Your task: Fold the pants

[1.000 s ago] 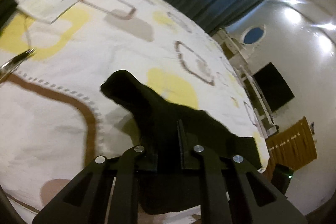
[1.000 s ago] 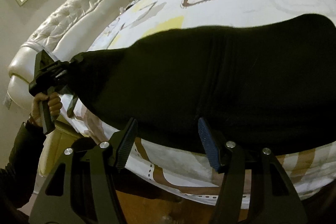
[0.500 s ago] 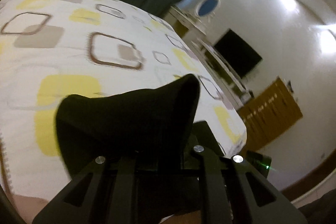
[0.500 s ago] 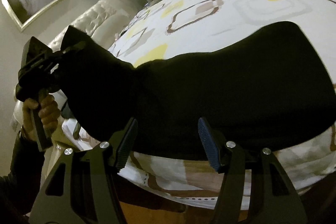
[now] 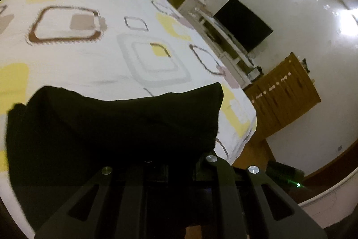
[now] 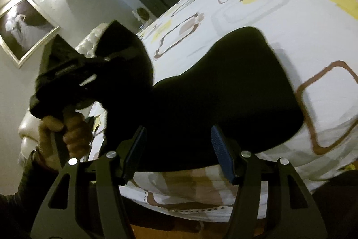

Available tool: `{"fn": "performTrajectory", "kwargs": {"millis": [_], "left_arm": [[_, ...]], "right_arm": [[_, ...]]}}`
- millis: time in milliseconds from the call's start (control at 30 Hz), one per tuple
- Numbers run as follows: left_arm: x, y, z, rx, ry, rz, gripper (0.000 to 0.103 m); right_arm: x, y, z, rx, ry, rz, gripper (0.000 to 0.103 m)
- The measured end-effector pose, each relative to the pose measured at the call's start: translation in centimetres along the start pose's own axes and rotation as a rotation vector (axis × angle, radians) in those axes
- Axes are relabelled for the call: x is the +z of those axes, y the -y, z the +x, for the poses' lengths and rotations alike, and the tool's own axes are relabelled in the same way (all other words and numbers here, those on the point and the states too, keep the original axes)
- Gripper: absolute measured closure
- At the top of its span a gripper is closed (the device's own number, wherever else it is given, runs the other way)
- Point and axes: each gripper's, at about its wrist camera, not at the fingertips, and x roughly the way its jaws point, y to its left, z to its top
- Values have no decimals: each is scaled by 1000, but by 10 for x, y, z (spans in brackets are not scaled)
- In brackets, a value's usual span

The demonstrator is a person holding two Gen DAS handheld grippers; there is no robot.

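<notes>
The black pants (image 6: 235,91) lie on the patterned bedspread (image 6: 302,21), near its front edge. My left gripper (image 6: 105,62) is shut on one end of the pants and holds it raised above the bed, at the left of the right wrist view. In the left wrist view the pants (image 5: 116,127) drape over that gripper and hide its fingertips. My right gripper (image 6: 177,149) is open and empty, just in front of the pants' near edge, with blue pads (image 6: 220,149) showing.
The bed's front edge (image 6: 201,201) runs under my right gripper. A padded headboard (image 6: 89,46) is at the left. In the left wrist view a TV (image 5: 243,26), a white shelf unit (image 5: 223,41) and a wooden cabinet (image 5: 282,95) stand beyond the bed.
My left gripper has lifted its end of the pants and carried it to the right over the rest of the pants. My right gripper has stayed open near the front edge.
</notes>
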Motion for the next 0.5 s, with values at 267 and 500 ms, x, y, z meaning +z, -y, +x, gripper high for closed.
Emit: {"fn": "performTrajectory", "kwargs": {"millis": [267, 500], "left_arm": [[-9, 5, 57, 56, -83, -2, 90], [-12, 7, 71, 34, -103, -13, 88]], "right_arm": [[8, 25, -13, 10, 19, 54, 43], [6, 25, -14, 15, 17, 49, 43]]}}
